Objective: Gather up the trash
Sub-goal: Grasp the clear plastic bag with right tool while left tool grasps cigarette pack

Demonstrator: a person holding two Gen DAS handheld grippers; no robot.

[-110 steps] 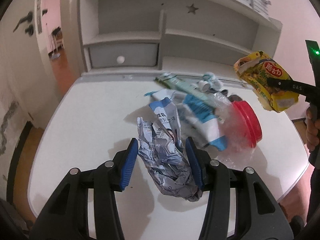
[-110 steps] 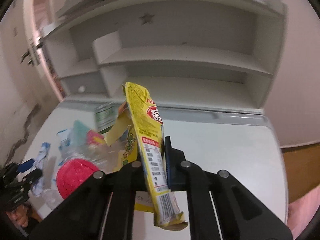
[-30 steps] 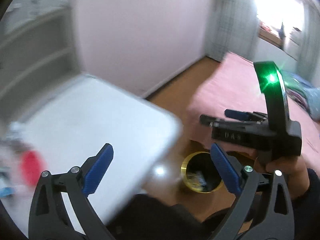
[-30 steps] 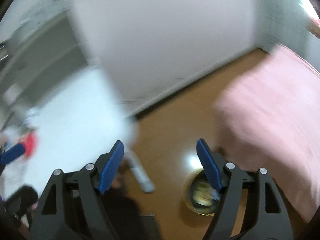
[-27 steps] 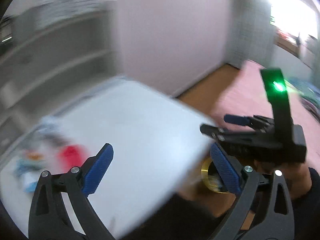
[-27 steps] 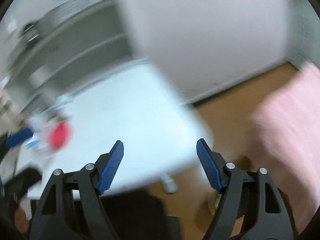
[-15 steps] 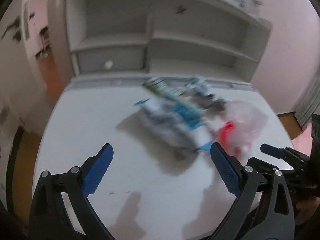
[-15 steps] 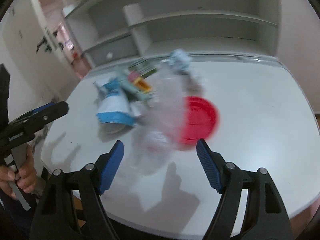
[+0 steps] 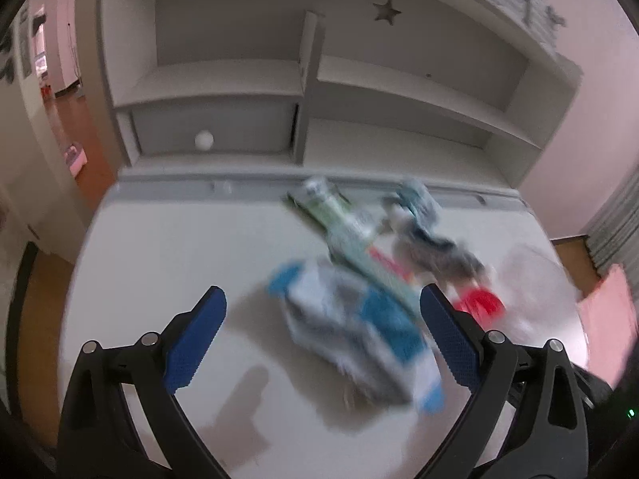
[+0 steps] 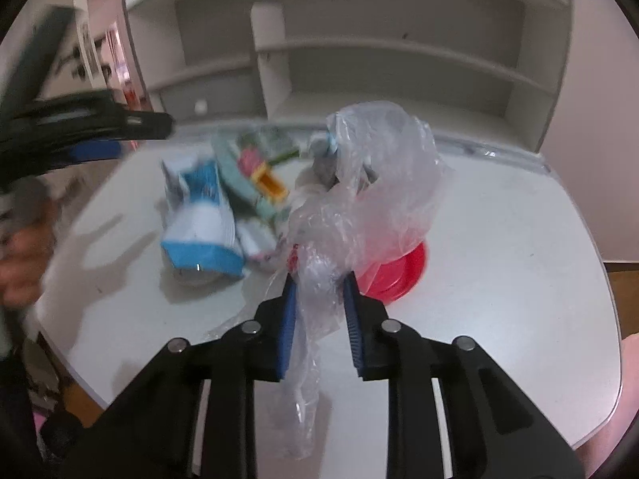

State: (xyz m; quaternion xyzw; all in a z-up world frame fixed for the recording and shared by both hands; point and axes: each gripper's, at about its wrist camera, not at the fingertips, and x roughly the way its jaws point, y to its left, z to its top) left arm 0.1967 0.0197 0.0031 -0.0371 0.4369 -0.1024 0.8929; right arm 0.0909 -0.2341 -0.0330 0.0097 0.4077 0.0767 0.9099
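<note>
Right gripper (image 10: 317, 303) pinches the clear plastic bag (image 10: 375, 183); my left gripper (image 9: 321, 331) (spread wide) brackets the blue-white wrapper (image 9: 359, 339) lying straight ahead.

We see white rounded table (image 10: 519, 239) against grey shelf unit (image 9: 399, 92). Trash heap lies on tabletop: blue-and-white wrapper (image 10: 201, 223) nearest front, green-and-white carton (image 9: 343, 231) behind it, grey crumpled scrap (image 9: 431, 243) toward back, red lid (image 10: 399, 271) flat on surface at right. We note clear plastic bag (image 10: 375, 183) rising over lid.
</note>
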